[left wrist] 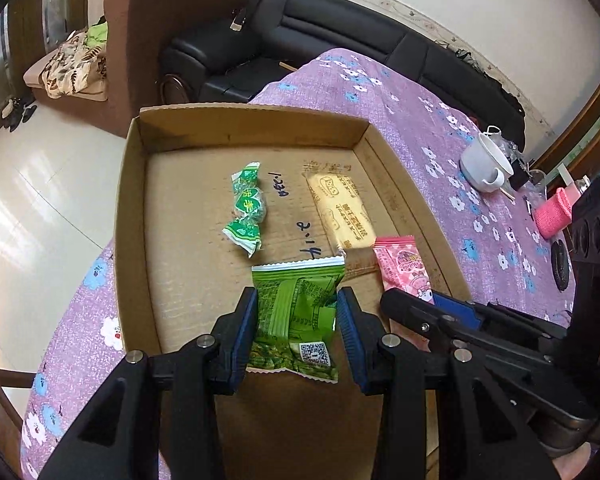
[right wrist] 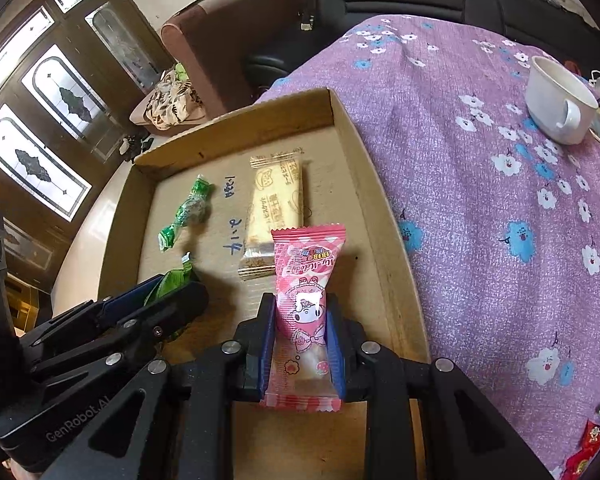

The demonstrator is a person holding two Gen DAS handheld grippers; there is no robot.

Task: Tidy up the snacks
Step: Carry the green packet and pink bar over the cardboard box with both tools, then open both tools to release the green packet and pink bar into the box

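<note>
**Two packets gripped over the cardboard tray**

The left gripper [left wrist: 296,308] pinches a green snack packet [left wrist: 296,312] between its blue fingers [left wrist: 246,320] above the cardboard tray [left wrist: 132,200]. Beside it, the right gripper [left wrist: 440,308] clamps a pink packet [left wrist: 404,268]. A green candy [left wrist: 246,208] and a yellow biscuit packet [left wrist: 340,208] lie inside the tray.
</note>
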